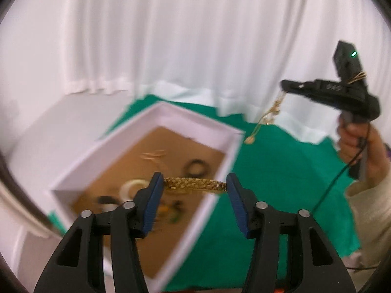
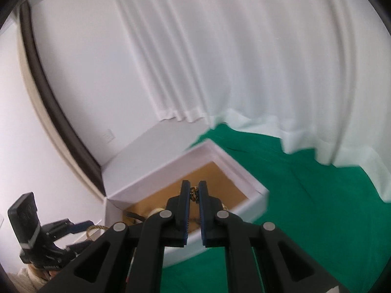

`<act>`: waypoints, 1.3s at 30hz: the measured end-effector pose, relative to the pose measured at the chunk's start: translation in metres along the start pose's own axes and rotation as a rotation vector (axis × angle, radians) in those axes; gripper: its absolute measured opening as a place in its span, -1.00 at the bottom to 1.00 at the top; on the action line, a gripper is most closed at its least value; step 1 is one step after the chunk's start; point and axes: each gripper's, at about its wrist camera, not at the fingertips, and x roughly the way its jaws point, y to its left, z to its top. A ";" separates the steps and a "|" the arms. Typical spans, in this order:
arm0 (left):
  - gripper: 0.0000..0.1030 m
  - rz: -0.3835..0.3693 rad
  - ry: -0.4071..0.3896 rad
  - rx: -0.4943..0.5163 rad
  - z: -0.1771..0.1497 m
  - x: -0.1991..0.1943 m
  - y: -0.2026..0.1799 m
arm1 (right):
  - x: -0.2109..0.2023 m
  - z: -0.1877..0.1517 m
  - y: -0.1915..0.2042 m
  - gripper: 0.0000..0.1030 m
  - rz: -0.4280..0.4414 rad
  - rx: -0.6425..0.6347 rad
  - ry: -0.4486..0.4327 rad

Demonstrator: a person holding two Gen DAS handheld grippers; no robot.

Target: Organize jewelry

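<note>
My left gripper (image 1: 194, 185) holds a wide gold braided bangle (image 1: 194, 184) between its blue pads, above the white box (image 1: 195, 122) with a brown floor. My right gripper (image 2: 194, 194) is shut on a thin gold chain (image 2: 193, 193); in the left wrist view the right gripper (image 1: 287, 88) is high at the right and the chain (image 1: 266, 117) dangles from it above the green cloth (image 1: 281, 183). In the right wrist view the box (image 2: 156, 173) lies below and the left gripper (image 2: 78, 227) shows at the lower left with the bangle (image 2: 94, 229).
Inside the box lie a black ring (image 1: 195, 167), a white ring (image 1: 132, 188), a thin gold piece (image 1: 154, 156) and small dark and yellow-green items (image 1: 171, 210). White curtains (image 1: 171, 36) hang behind the table. A hand (image 1: 354, 141) and cable are at the right.
</note>
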 end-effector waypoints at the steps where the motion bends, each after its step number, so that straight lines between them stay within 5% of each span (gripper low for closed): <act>1: 0.00 0.028 0.007 -0.014 -0.002 0.004 0.011 | 0.011 0.004 0.005 -0.87 0.016 -0.004 0.008; 2: -0.02 0.040 0.019 -0.031 -0.006 0.009 0.020 | 0.026 0.009 0.011 -0.87 0.034 -0.003 0.019; 3: -0.76 0.040 0.039 -0.054 -0.010 0.017 0.030 | 0.037 0.011 0.014 -0.87 0.047 -0.004 0.034; 4: -1.00 0.029 0.076 -0.085 -0.016 0.028 0.042 | 0.046 0.012 0.016 -0.87 0.056 -0.006 0.048; 10: -0.91 0.045 0.203 -0.183 -0.055 0.086 0.085 | 0.126 -0.006 0.023 -0.87 0.085 0.010 0.200; 14: -0.89 0.064 0.229 -0.199 -0.065 0.090 0.096 | 0.167 -0.037 0.025 -0.87 0.049 0.001 0.307; 16: -0.58 0.078 0.229 -0.190 -0.065 0.088 0.095 | 0.178 -0.048 0.024 -0.86 0.049 0.003 0.348; 18: 0.23 0.105 0.213 -0.180 -0.063 0.080 0.091 | 0.187 -0.058 0.024 -0.80 0.030 0.003 0.381; 19: 0.36 0.129 0.195 -0.169 -0.061 0.076 0.088 | 0.191 -0.060 0.023 -0.79 0.016 0.000 0.395; 21: 0.63 0.165 0.169 -0.144 -0.059 0.079 0.080 | 0.194 -0.065 0.023 -0.22 -0.002 0.011 0.411; 24: 0.98 0.227 0.147 -0.118 -0.055 0.076 0.065 | 0.190 -0.064 0.023 0.07 -0.019 0.012 0.396; 25: 0.98 0.256 0.137 -0.108 -0.054 0.077 0.061 | 0.188 -0.065 0.025 0.08 -0.046 -0.009 0.390; 28: 0.98 0.393 0.120 -0.065 -0.051 0.079 0.044 | 0.181 -0.068 0.032 0.59 -0.114 -0.063 0.345; 32: 0.98 0.562 0.121 -0.028 -0.052 0.080 0.029 | 0.173 -0.078 0.041 0.65 -0.170 -0.127 0.319; 39: 0.98 0.473 0.182 -0.151 -0.056 0.077 0.040 | 0.164 -0.091 0.051 0.66 -0.220 -0.185 0.317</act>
